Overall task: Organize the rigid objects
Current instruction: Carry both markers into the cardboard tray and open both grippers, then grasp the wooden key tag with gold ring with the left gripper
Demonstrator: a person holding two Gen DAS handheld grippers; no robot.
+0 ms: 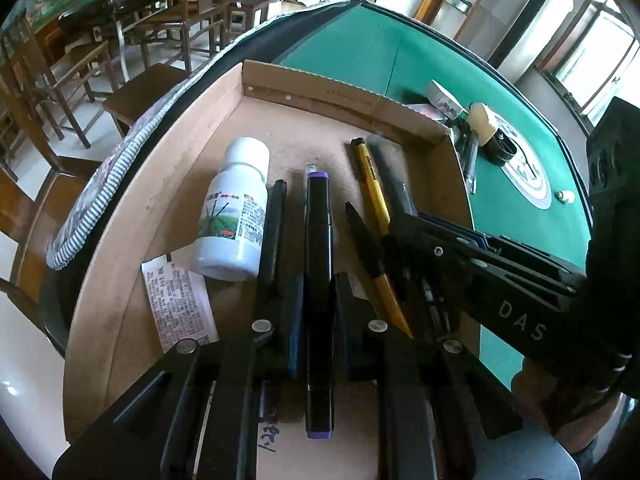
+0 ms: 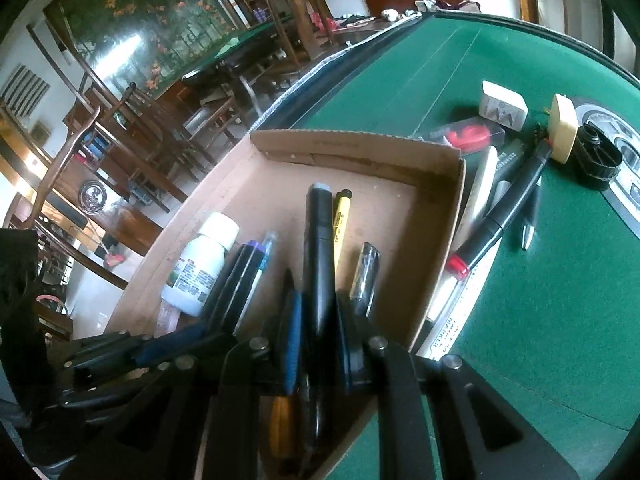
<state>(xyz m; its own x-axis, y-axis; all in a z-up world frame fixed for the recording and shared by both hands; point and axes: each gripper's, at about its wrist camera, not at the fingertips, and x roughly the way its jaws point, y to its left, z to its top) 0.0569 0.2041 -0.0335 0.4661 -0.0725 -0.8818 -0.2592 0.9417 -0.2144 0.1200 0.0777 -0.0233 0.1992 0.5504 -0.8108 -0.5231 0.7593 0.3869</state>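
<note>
Left wrist view looks down into a shallow cardboard tray (image 1: 168, 184) on the green table (image 1: 360, 52), and the left gripper (image 1: 316, 292) is clenched on a black marker with purple ends (image 1: 318, 240), held lengthwise along its fingers and low over the tray floor. I'd guess that is so it can be laid parallel to what already lies there: a white bottle (image 1: 236, 208) on its side, a yellow pen (image 1: 372, 184), and a printed slip of paper (image 1: 180, 304) near the tray's left wall.

Reaching in from the right side of that view, the right gripper (image 2: 316, 336) has its fingers closed round a dark grey-capped marker (image 2: 319, 248), also pointing down into the tray, just beside the yellow pen. A clear-capped pen (image 2: 366, 276) lies close to its right finger.

Both markers seem to be kept in line with the pens, so the tray fills in tidy rows rather than a heap.

Outside the tray's right wall, more items wait on the felt: a red-ended marker (image 2: 500, 216), a small white box (image 2: 503, 106), a cream block (image 2: 564, 128) and a black round holder (image 2: 598, 160).
</note>
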